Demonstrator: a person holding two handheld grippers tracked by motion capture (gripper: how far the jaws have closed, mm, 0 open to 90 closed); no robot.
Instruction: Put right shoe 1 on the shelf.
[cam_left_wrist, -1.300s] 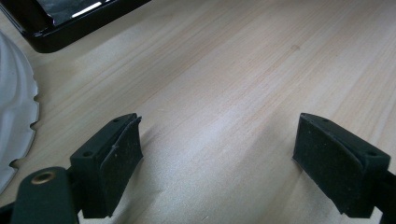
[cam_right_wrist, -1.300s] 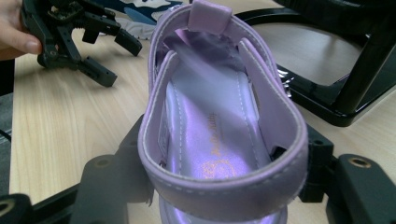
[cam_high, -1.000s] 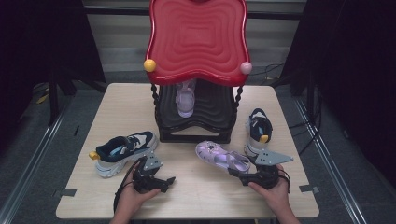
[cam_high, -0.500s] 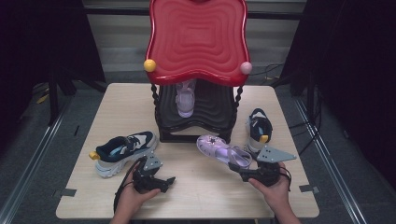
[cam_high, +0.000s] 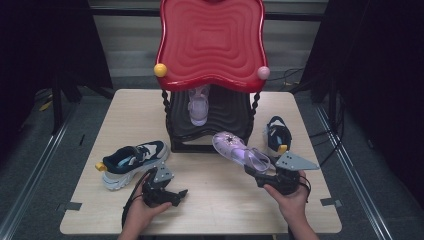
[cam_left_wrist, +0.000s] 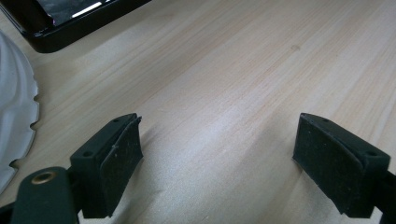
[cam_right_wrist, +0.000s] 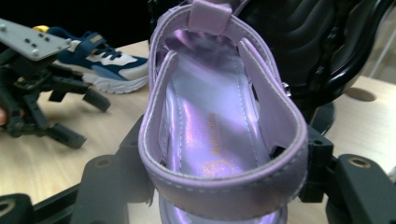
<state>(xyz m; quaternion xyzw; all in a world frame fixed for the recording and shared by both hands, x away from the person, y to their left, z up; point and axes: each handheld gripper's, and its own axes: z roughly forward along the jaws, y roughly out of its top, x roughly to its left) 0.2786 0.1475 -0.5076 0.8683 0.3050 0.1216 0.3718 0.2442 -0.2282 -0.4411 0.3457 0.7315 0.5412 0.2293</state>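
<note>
Right gripper (cam_high: 260, 176) clamped on the heel of a purple sandal (cam_high: 239, 151), jaws either side of the heel strap, toe raised and aimed up the table toward the black rack (cam_high: 210, 120). Held by the heel, likely so the toe can go in first onto a rack step beside the matching sandal (cam_high: 198, 105) already standing upright there under the red top (cam_high: 210, 42). Seen from the right gripper view, sandal (cam_right_wrist: 219, 126) looking straight down its insole, back strap nearest, rack (cam_right_wrist: 322, 51) just behind the toe. Left gripper (cam_high: 172, 194) resting low over the table (cam_high: 225, 210), jaws wide apart and holding nothing, bare wood between the pads (cam_left_wrist: 112, 163); parked near the left sneaker (cam_high: 131, 161), probably waiting out of the way. Second sneaker (cam_high: 276, 136) lying right of the rack, partly cut off by the sandal's heel and the grey plate. Hard to tell: whether the sandal's toe is clear of the rack base or touching it; printed mark on the insole too blurred to read. Rack steps largely hidden beneath the red top, so free room next to the shelved sandal uncertain. White ridged edge at the left of the left gripper view (cam_left_wrist: 16, 116) most likely the sneaker's sole, too cropped to be sure.
</note>
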